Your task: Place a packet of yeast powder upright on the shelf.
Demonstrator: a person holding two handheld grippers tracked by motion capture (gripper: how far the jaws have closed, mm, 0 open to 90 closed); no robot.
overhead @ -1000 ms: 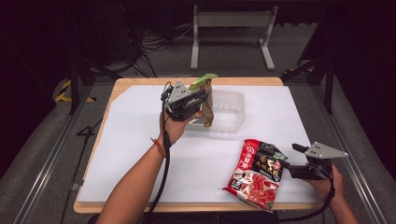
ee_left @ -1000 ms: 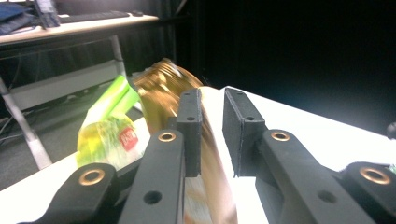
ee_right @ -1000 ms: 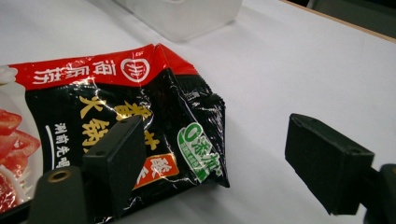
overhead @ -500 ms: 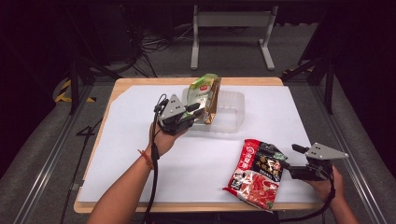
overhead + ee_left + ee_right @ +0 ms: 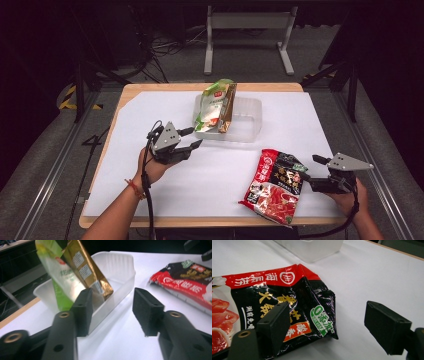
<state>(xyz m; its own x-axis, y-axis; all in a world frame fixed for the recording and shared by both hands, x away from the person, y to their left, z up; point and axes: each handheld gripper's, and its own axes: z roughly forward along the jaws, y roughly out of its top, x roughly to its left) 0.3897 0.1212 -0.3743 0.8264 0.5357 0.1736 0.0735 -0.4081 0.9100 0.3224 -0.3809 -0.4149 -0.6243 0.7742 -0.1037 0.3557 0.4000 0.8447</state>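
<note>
Green-gold snack pouch [image 5: 216,106] stood leaning in clear plastic tub [image 5: 250,120] at 12 o'clock on desk [image 5: 125,150], top poking above rim. Change: a second earlier left tool [image 5: 191,139] gripped pouch over tub; now pulled back toward 9 o'clock, jaws just opened, nothing between them. Placement judged done. Tub held pouch alone. Red noodle packet [image 5: 272,185] flat at 5 o'clock, outside tub; right tool [image 5: 311,172] wide, unmoved, straddling its corner, likely next.

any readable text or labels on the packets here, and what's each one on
"0添加": green oval badge on the red and black noodle packet, by the right tool.
Its large yellow and white Chinese lettering: too blurred to read.
Green and gold snack pouch in the clear plastic tray: red logo and white panels too blurred.
</note>
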